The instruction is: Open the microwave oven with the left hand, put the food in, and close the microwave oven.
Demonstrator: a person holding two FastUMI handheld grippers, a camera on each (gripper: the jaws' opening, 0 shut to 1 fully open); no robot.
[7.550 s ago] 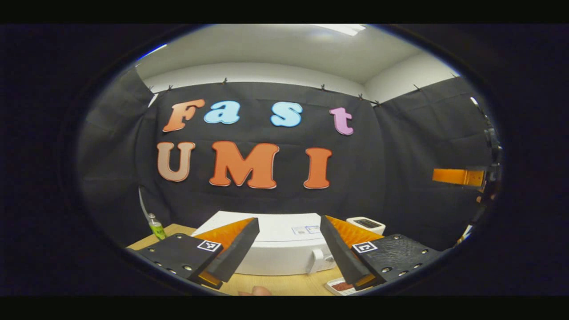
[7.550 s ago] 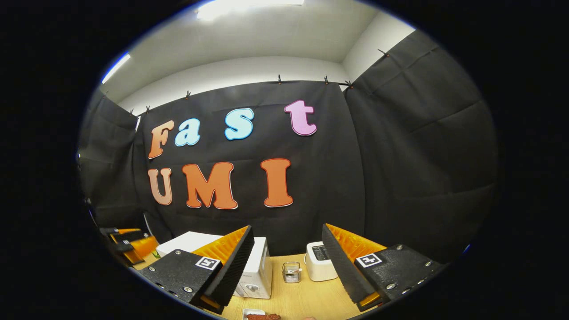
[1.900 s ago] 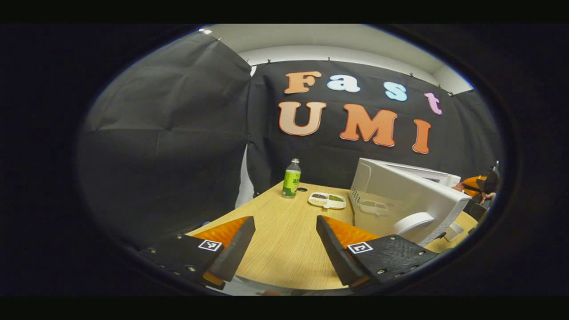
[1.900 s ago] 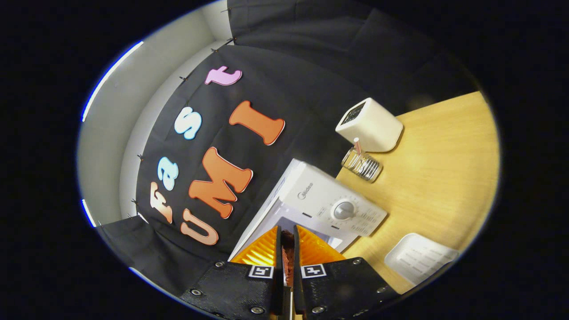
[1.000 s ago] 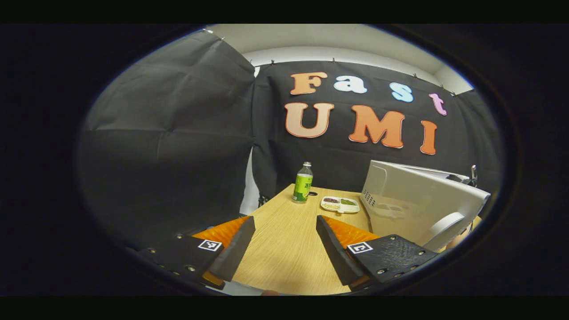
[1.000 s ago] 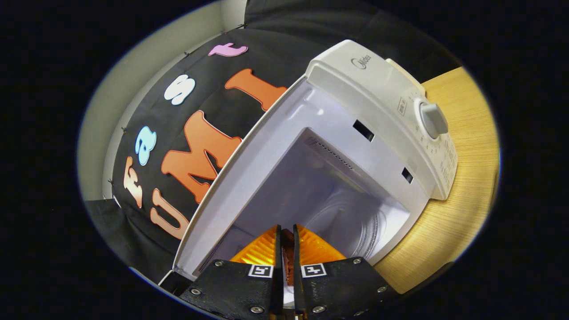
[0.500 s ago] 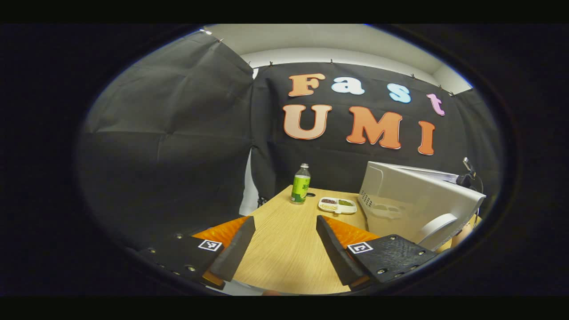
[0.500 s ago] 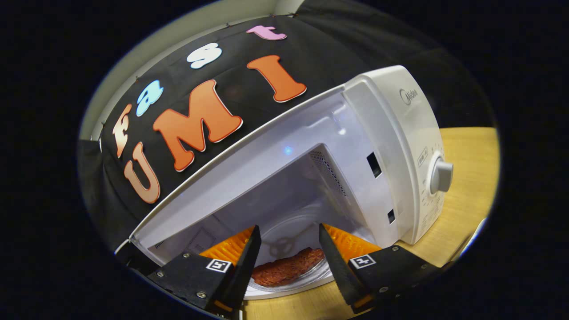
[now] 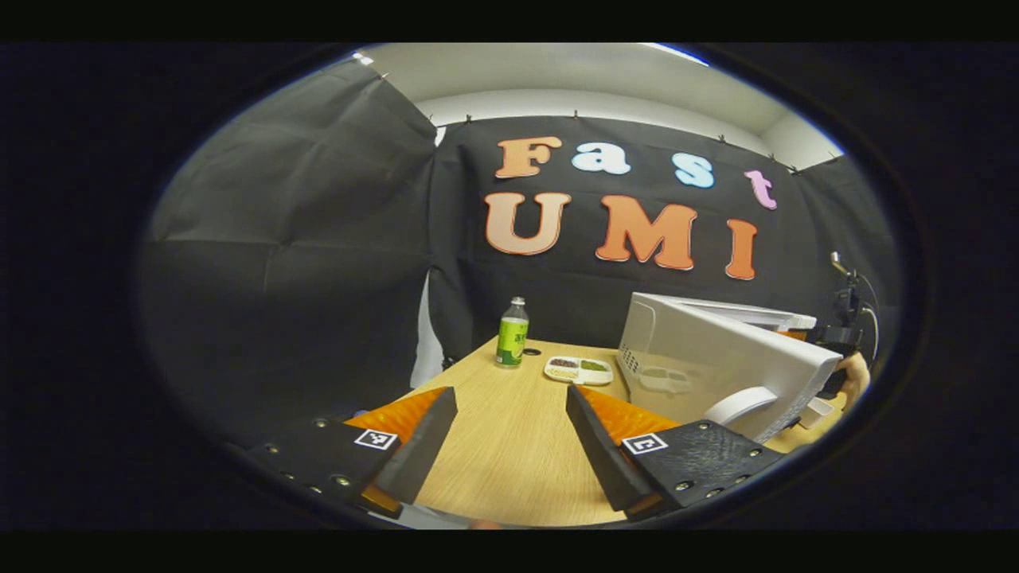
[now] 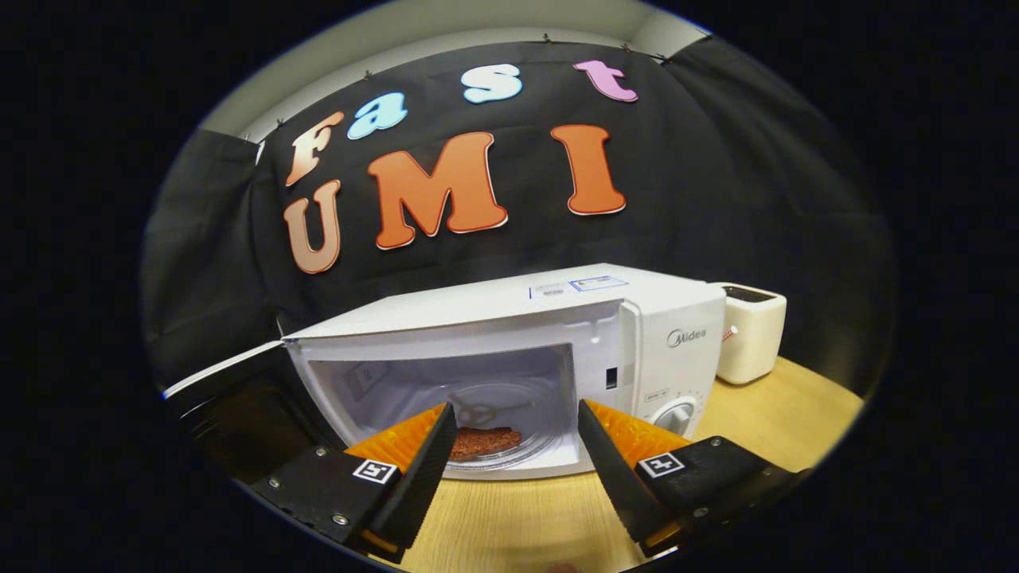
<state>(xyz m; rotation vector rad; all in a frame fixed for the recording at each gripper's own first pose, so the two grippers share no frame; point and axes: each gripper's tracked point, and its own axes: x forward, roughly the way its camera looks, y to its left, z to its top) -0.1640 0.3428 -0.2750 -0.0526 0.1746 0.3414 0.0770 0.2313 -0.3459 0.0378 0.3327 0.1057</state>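
One piece of food (image 10: 484,440) lies on the glass plate (image 10: 509,455) inside the one microwave oven (image 10: 557,326), and its door (image 9: 716,366) stands open to the left side. The right gripper (image 10: 516,458) is in front of the opening, level, its fingers spread wide and holding nothing. The left gripper (image 9: 509,442) is beside the door over the wooden table (image 9: 509,446), fingers also wide and empty. Behind are one green bottle (image 9: 512,334), one small dish (image 9: 579,369) and one white toaster (image 10: 748,330).
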